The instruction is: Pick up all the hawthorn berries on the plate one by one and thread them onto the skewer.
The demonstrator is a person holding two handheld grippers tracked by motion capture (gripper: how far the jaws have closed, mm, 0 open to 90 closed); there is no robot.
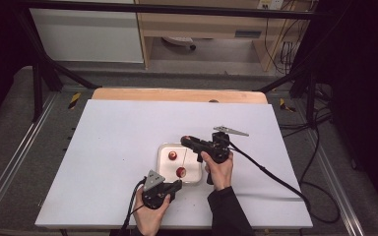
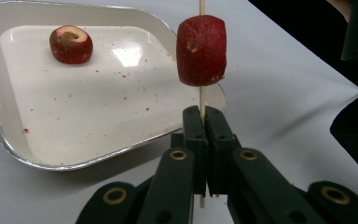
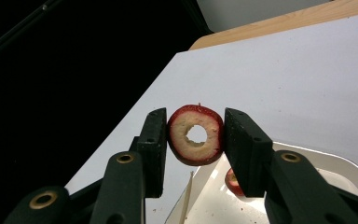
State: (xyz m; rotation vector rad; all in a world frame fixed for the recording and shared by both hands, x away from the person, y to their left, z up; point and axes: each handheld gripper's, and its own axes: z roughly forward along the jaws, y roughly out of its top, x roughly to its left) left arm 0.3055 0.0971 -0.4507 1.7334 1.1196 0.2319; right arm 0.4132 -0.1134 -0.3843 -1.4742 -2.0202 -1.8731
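Observation:
My left gripper (image 2: 204,114) is shut on a thin wooden skewer (image 2: 202,95) held upright, with one red cored fruit piece (image 2: 201,50) threaded on it. A second red fruit piece (image 2: 71,44) lies in the white foil-rimmed tray (image 2: 9,140). My right gripper (image 3: 196,142) is shut on a third cored red fruit piece (image 3: 184,140), its hole facing the camera. In the high view, the right gripper (image 1: 186,141) hovers over the tray's far edge (image 1: 177,145). The left gripper (image 1: 177,185) sits at the tray's near edge, and the skewer (image 1: 183,158) rises between them.
The tray sits mid-table on a white sheet (image 1: 118,147) with bare room all around it. A wooden strip (image 1: 177,94) runs along the far edge. Cables (image 1: 275,179) trail from the right gripper across the table's right side.

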